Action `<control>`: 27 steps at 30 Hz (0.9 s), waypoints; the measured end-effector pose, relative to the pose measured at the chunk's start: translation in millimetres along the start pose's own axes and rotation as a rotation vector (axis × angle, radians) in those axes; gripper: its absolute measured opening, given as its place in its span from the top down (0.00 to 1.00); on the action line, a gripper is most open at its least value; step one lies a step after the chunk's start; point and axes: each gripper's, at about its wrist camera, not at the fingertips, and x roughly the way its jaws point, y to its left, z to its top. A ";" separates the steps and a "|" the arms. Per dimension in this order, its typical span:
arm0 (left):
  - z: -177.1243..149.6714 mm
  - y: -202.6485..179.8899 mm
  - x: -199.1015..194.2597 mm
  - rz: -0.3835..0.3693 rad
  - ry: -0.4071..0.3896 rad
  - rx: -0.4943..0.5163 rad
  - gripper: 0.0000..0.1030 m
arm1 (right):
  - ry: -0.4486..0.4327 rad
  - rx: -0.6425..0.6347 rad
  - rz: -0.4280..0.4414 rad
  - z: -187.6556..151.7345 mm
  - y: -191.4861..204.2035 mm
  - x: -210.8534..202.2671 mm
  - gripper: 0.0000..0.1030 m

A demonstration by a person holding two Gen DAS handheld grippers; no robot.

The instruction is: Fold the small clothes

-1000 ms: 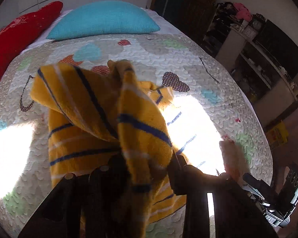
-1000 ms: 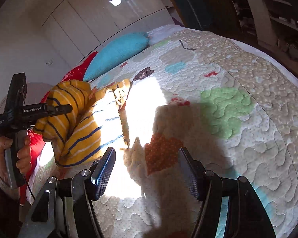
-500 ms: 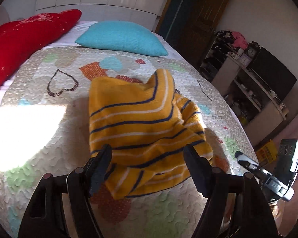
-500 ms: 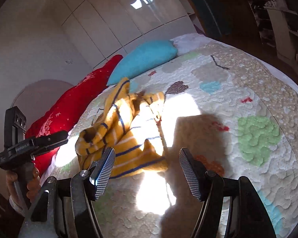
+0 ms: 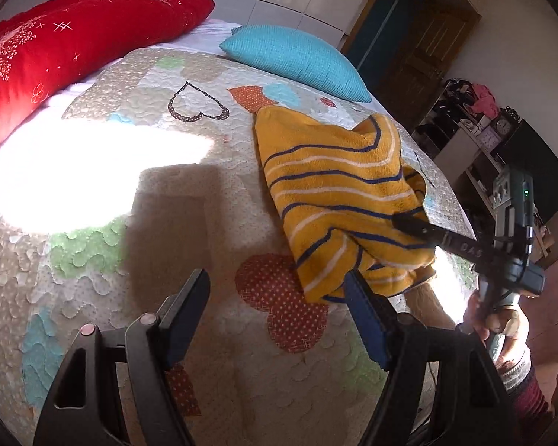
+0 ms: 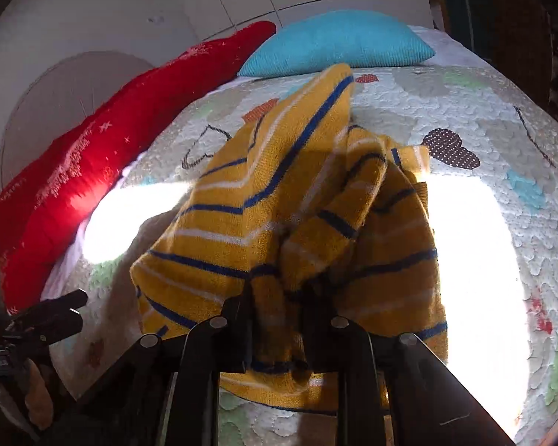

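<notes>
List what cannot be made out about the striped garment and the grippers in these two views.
- Right wrist view: the right gripper pads, buried in the yellow striped garment.
- Both views: the garment's type, sleeves and neckline, lost in bunched folds.
- Right wrist view: the left gripper, cut by the edge.
- Left wrist view: quilt pattern, washed out by sunlight.

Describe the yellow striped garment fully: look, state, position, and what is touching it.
The yellow garment is a soft knit with thin blue and white stripes. It lies bunched and partly folded on the patchwork quilt, near the turquoise pillow. The right gripper is shut on its near edge, lifting a fold. The left gripper hangs open beside it, not touching.
</notes>
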 end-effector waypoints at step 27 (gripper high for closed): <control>17.7 -81.9 119.3 0.015 0.140 0.104 0.29 | -0.080 0.182 -0.043 54.5 -70.8 -21.9 0.27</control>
